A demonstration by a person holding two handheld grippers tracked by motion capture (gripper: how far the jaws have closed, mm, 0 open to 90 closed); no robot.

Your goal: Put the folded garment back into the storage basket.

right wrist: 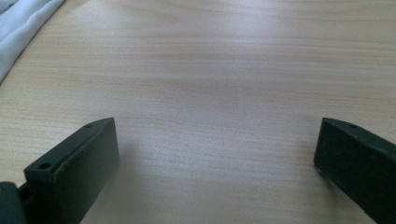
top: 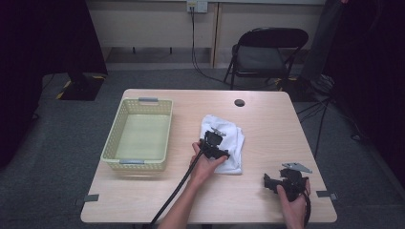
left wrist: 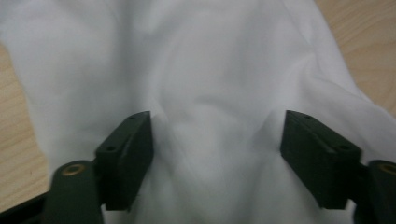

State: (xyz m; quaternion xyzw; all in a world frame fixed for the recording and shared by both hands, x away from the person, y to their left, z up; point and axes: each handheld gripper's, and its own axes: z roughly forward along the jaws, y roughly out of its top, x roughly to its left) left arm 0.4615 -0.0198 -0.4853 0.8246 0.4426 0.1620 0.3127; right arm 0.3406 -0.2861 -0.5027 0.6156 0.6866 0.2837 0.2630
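Pressing into the white cloth (left wrist: 205,93) bunched directly beneath it on the worktop (top: 267,191), left hand-held gripper (left wrist: 217,154), jaws apart astride a fold, should pinch deep; right hand-held gripper (right wrist: 215,158) hovers wide open.

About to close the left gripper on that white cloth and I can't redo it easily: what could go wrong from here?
The left gripper straddles a raised fold of the white cloth, jaws apart, so it may pinch only the top layer and the cloth could unfold or slip when lifted. The right gripper stands open over bare table, too far away to steady the cloth.
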